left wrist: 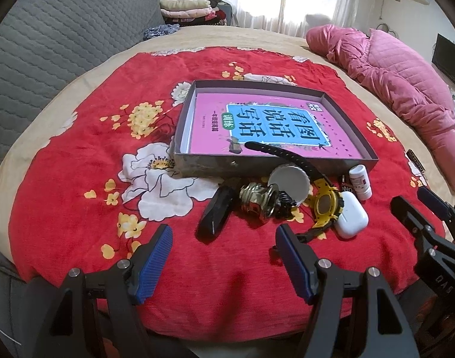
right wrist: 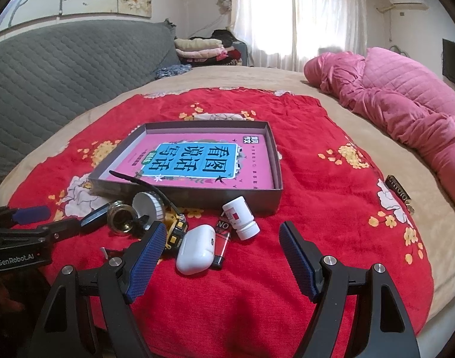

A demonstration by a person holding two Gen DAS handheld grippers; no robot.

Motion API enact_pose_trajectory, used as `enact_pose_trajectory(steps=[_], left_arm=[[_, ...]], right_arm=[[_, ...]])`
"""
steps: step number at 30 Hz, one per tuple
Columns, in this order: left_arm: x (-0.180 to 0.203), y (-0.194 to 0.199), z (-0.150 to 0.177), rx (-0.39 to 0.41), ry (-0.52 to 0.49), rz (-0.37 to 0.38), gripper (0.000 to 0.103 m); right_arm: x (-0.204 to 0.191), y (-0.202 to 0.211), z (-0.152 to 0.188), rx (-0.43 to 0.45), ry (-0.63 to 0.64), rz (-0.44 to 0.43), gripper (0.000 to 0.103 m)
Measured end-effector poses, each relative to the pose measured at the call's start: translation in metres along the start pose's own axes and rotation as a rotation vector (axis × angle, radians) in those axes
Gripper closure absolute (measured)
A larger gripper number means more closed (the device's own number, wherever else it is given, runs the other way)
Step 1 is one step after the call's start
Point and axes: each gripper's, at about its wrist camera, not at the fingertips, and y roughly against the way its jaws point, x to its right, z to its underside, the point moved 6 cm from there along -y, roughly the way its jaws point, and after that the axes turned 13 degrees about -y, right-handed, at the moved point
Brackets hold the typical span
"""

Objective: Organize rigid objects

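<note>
Both grippers hang low over a red floral blanket (left wrist: 78, 155) spread on a bed. The left gripper (left wrist: 223, 238) has its blue-padded jaws spread wide and holds nothing; the right gripper (right wrist: 220, 238) is likewise wide open and empty.

A shallow grey box (right wrist: 185, 192) lies on the blanket with a pink book (right wrist: 194, 161) flat inside it. The loose items sit clustered just in front of the box's near wall: a black oblong object (left wrist: 214, 213), a brass fitting (left wrist: 258, 201), a white round lid (left wrist: 290, 183) tilted on edge, a yellow wristwatch (left wrist: 324, 204) whose black strap reaches over the box rim, a white earbud case (right wrist: 196, 249), a lighter (right wrist: 222, 235) partly under the case, and a small white bottle (right wrist: 241, 217) lying tilted. A pink quilt (right wrist: 406, 104) lies bunched well apart at the right.
</note>
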Motion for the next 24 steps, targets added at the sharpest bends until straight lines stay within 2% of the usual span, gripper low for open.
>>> enact_pose_trajectory(steps=[13,24], left_arm=[[-0.013,-0.015,0.007,-0.036,0.022,-0.014,0.032],[-0.023,-0.033,0.008,-0.034,0.016,-0.027,0.032]], right_arm=[[0.01,-0.005,0.0,-0.011,-0.024,-0.01,0.024],[0.017,-0.018,0.004,-0.052,-0.037,-0.012,0.024]])
